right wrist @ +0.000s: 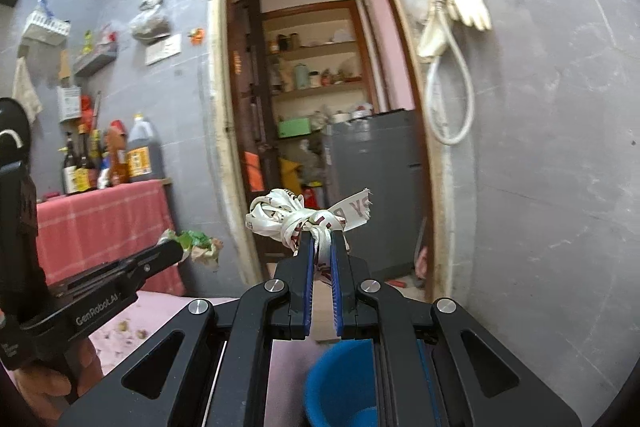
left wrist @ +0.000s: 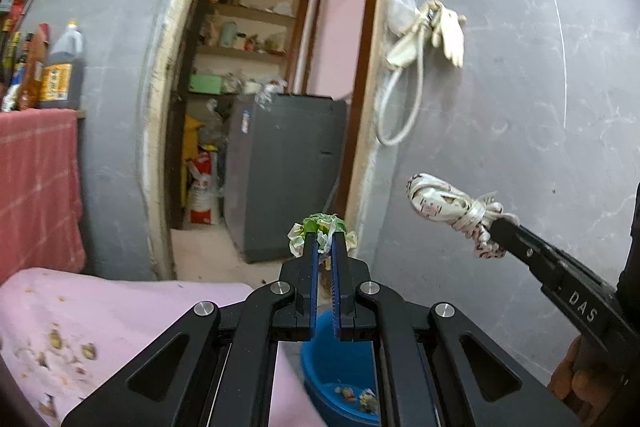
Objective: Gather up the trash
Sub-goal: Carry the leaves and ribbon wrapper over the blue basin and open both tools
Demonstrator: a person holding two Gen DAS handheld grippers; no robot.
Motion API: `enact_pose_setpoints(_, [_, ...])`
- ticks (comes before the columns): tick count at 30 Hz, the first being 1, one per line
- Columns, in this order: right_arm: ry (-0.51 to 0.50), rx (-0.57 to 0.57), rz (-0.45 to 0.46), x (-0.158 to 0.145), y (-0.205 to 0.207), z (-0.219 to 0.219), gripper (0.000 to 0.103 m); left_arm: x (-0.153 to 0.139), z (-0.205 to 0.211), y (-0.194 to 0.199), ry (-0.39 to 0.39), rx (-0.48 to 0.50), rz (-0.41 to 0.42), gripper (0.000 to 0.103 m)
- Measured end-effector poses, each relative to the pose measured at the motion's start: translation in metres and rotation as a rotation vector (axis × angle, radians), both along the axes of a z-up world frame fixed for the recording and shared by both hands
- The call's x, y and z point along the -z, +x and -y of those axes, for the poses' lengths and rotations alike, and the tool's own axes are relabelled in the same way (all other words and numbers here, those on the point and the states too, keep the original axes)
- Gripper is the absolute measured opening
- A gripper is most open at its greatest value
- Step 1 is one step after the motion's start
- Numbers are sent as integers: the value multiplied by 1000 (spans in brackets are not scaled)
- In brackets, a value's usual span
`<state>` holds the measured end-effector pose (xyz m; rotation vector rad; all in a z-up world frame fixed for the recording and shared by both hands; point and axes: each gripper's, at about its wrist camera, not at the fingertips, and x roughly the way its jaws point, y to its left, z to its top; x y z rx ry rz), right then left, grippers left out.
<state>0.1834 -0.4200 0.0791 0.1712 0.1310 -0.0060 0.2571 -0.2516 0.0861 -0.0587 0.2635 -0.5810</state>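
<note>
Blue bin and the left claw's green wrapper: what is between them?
Nothing but air. In the left wrist view the green wrapper, pinched in the left claw, hangs above the blue bin, with only claw hardware across the view.

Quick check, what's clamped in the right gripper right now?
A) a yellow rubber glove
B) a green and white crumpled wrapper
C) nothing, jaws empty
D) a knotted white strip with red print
D: the right gripper is shut on the knotted white printed strip; the green crumpled wrapper sits in the left gripper instead.
</note>
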Motion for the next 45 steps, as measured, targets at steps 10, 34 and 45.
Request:
enact_pose_setpoints(10, [59,54,-86,29,2,39,6,29,49,18,40,82,-123,4])
enact_pose_setpoints(34, [144,29,-305,82,48,75,12,76,79,64,99,97,-388,9])
enact_pose_setpoints(45, [126,46,-265,66,43,72,29,75,70,66,82,96,-387,31])
